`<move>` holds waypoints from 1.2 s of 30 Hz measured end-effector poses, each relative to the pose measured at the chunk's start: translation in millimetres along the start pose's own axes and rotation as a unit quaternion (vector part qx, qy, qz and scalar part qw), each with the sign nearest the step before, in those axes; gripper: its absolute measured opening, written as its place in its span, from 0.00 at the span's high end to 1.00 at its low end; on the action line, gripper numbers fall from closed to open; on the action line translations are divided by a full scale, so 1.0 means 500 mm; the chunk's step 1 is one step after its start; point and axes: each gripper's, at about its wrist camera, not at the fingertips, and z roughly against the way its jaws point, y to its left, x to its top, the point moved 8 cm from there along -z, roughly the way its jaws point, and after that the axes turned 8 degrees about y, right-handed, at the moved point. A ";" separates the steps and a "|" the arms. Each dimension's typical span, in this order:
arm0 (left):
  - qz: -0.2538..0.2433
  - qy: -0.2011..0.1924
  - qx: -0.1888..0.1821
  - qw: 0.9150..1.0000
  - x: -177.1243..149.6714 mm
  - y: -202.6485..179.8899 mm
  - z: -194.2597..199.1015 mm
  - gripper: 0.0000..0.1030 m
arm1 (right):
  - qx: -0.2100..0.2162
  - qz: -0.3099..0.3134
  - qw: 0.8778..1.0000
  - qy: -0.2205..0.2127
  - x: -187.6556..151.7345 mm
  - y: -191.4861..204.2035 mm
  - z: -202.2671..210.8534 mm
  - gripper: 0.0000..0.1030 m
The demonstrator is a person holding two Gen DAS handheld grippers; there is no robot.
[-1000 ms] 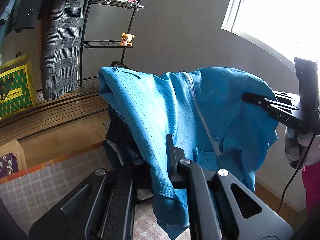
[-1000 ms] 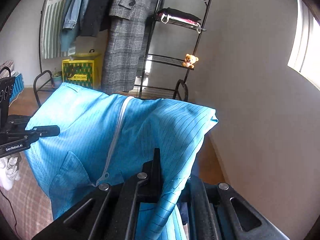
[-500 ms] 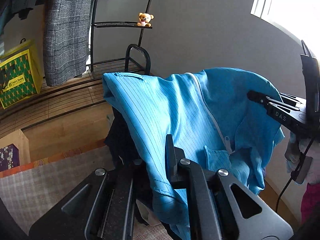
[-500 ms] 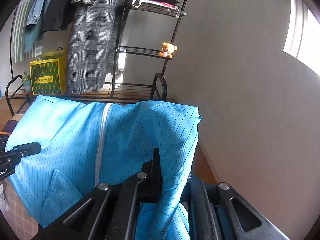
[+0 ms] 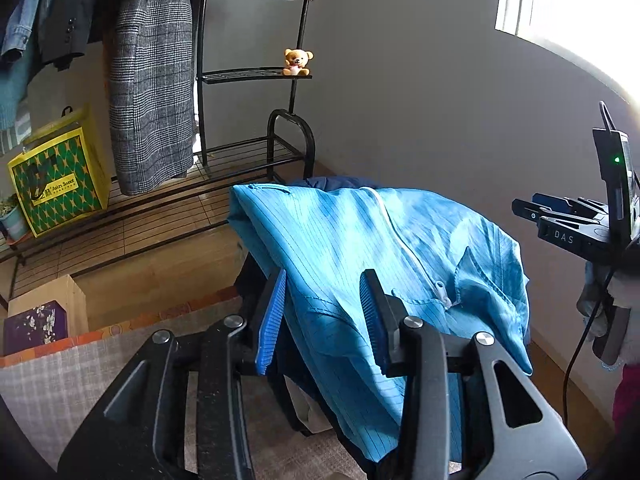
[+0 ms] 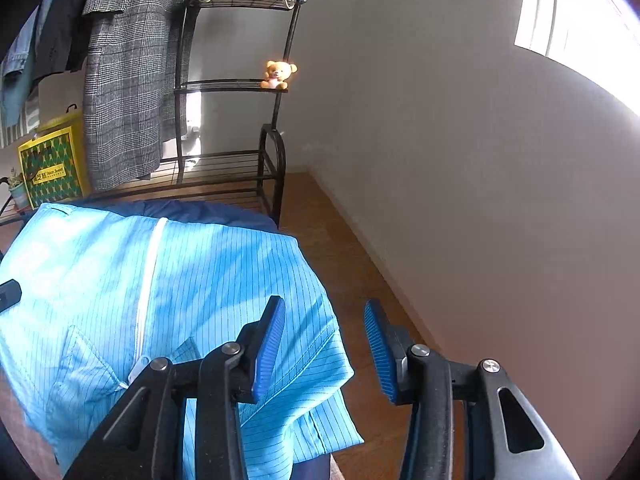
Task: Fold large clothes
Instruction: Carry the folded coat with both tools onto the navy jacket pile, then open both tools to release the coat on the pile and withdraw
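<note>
A folded light-blue pinstriped zip garment (image 5: 360, 248) lies draped over a pile of dark clothes, also in the right wrist view (image 6: 168, 288). My left gripper (image 5: 324, 296) is open, its blue pads on either side of the garment's near edge without clamping it. My right gripper (image 6: 324, 328) is open and empty, its left pad over the garment's right edge, its right pad over the wooden floor. The right gripper's body (image 5: 580, 228) shows at the right of the left wrist view.
A black metal rack (image 5: 256, 76) with a teddy bear (image 5: 297, 62) stands by the grey wall. A plaid coat (image 5: 148, 80) hangs at left. A yellow-green bag (image 5: 56, 184) stands on the low shelf. A checked cloth surface (image 5: 60, 376) lies below. A dark blue garment (image 6: 192, 208) lies under the blue one.
Both grippers lowered the blue garment onto the pile and opened, letting go of it. The garment now rests lower and flatter.
</note>
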 end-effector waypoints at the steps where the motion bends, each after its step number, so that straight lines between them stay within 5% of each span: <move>1: -0.007 -0.006 -0.001 1.000 0.000 -0.008 0.022 0.63 | 0.005 -0.001 1.000 -0.003 -0.002 0.001 0.014 0.56; 10: -0.042 -0.070 0.024 0.996 -0.049 -0.058 0.286 0.62 | 0.031 -0.019 0.998 -0.044 -0.031 0.025 0.201 0.54; 19: -0.056 -0.112 0.025 0.992 -0.170 -0.073 0.532 0.54 | 0.055 -0.030 0.995 -0.083 -0.116 0.060 0.428 0.52; 26: -0.049 -0.131 0.022 0.990 -0.281 -0.060 0.672 0.44 | 0.061 -0.003 0.993 -0.106 -0.205 0.134 0.573 0.49; 36: -0.052 -0.136 0.021 0.989 -0.438 -0.041 0.793 0.35 | 0.086 -0.001 0.989 -0.119 -0.378 0.238 0.701 0.31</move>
